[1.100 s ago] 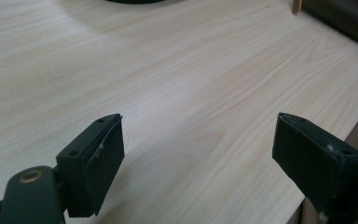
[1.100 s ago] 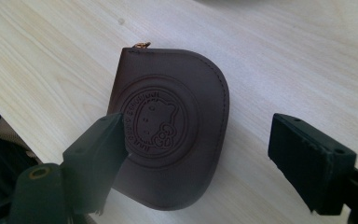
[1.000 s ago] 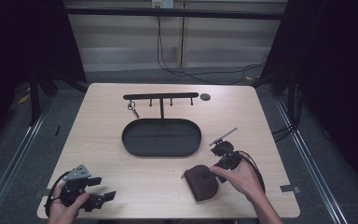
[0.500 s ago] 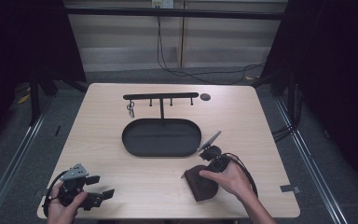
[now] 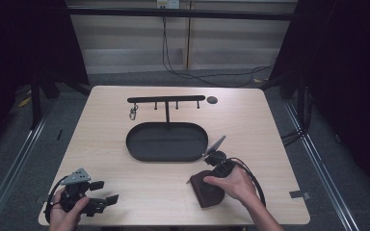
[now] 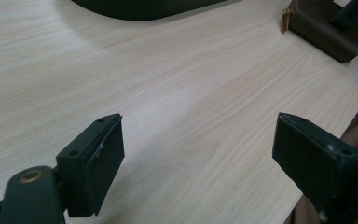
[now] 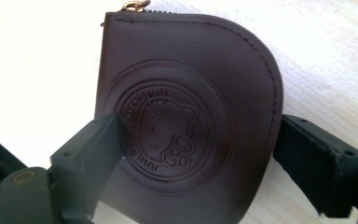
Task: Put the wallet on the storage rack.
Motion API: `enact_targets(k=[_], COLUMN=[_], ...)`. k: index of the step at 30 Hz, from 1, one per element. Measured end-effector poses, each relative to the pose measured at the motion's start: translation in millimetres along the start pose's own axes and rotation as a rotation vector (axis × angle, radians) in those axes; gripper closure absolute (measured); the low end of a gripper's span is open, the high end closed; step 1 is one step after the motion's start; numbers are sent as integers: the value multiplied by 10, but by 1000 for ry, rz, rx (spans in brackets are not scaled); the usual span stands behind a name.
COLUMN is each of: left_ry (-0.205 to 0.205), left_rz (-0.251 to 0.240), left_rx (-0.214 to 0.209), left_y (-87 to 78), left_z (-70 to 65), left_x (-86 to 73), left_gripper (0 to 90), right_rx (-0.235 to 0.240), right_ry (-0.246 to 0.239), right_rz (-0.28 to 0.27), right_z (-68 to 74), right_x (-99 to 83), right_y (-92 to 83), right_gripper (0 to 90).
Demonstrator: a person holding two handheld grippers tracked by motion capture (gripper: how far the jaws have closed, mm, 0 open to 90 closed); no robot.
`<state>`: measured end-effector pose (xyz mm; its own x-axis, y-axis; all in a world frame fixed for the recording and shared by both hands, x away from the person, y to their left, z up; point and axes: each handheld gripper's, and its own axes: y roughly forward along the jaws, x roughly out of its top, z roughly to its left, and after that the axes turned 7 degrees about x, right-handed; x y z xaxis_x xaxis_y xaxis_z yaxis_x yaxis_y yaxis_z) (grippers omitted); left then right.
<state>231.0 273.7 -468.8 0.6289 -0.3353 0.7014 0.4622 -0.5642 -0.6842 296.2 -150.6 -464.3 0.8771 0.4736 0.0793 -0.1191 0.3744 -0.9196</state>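
A dark brown leather pouch [image 5: 203, 193] with an embossed round emblem and a gold zip pull lies flat near the table's front, right of centre. My right gripper [image 5: 212, 179] is lowered over it, held by a hand. In the right gripper view the pouch [image 7: 186, 107] lies between the open jaws of that gripper [image 7: 196, 154]; the left finger [image 7: 91, 158] overlaps its edge and the right finger [image 7: 317, 163] stands just beside it. My left gripper [image 5: 105, 191] rests open at the front left corner, and between its jaws [image 6: 198, 158] is bare wood. The pouch [image 6: 328, 28] also shows far off there.
A black oval tray [image 5: 135, 144] sits mid-table, and behind it stands a black hook rack [image 5: 166, 99] with a metal clip [image 5: 133, 114] hanging at its left. A small dark disc [image 5: 212, 100] lies beside the rack. The table's front edge is close to both hands.
My right gripper has moved from beside the tray's right end toward the front and down onto the pouch. The left gripper has barely shifted.
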Motion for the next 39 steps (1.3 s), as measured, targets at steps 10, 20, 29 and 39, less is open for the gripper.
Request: enact_targets(k=[10,20,29,39], left_ry=[4,3,10,10], left_rz=[14,6,5,14], left_rx=[3,-3,-5,7], left_y=[8,6,5,13], left_z=[-16,-8,0,5], left_x=[0,2,7,5], left_gripper=[165,165,170,170], right_rx=[8,3,-29,-42], right_ry=[21,18,-20,-28], right_rz=[-70,-81,-79,-87], right_z=[-6,6,106,175], right_x=[-14,15,76,99], right_y=[-142,-257,-406,-590], right_gripper=[462,622,741,819])
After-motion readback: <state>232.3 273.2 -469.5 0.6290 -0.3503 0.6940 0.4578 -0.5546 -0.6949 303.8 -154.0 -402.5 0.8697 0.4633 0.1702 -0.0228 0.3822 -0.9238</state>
